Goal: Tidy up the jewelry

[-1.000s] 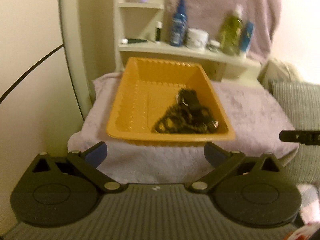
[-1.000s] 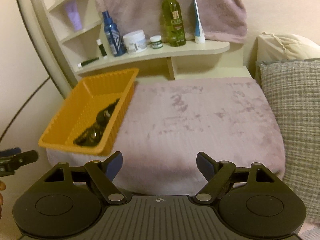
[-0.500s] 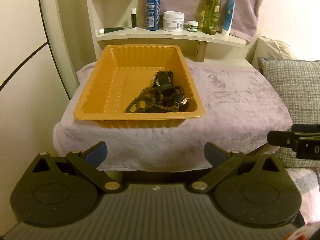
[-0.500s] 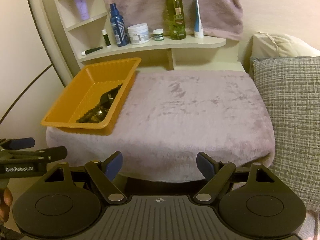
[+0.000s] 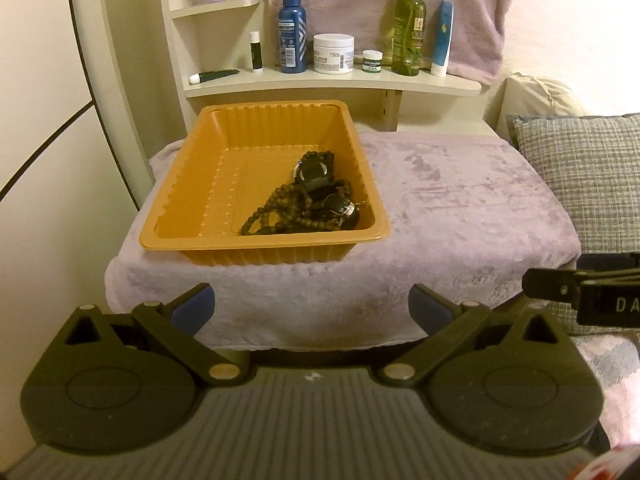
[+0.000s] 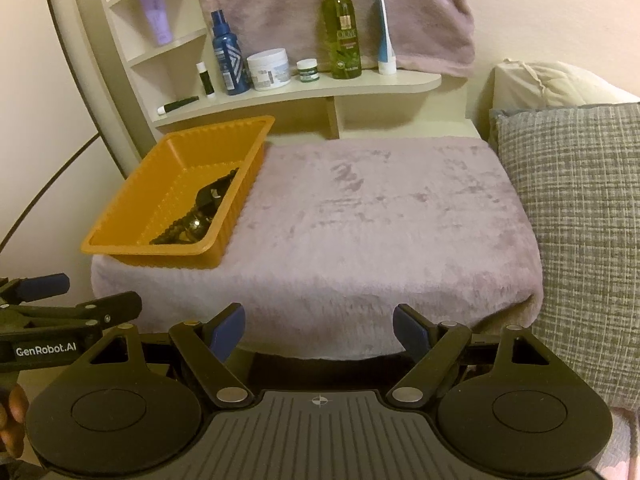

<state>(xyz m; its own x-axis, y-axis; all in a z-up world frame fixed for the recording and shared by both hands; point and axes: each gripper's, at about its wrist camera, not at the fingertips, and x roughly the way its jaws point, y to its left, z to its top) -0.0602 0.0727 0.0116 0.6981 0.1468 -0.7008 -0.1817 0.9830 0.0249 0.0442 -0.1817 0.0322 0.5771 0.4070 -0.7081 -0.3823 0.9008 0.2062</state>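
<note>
the orange tray (image 5: 224, 184) sits at the left end of a mauve plush cover (image 6: 380, 220), at about 11 o'clock from the right gripper (image 6: 319, 327). a tangle of dark bead strands and watches (image 5: 312, 200) lies in the tray's right half. the left gripper (image 5: 312, 307) faces the tray at 12 o'clock. both grippers stand wide apart, holding nothing.

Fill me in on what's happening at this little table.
A person holds a two-finger gripper in each hand, facing a table draped in a mauve cloth. Both the left gripper and the right gripper are open and empty, short of the table's near edge. An orange tray sits on the cloth's left side, holding a tangle of dark bead strands and what look like watches. Nothing has been picked up yet.
</note>
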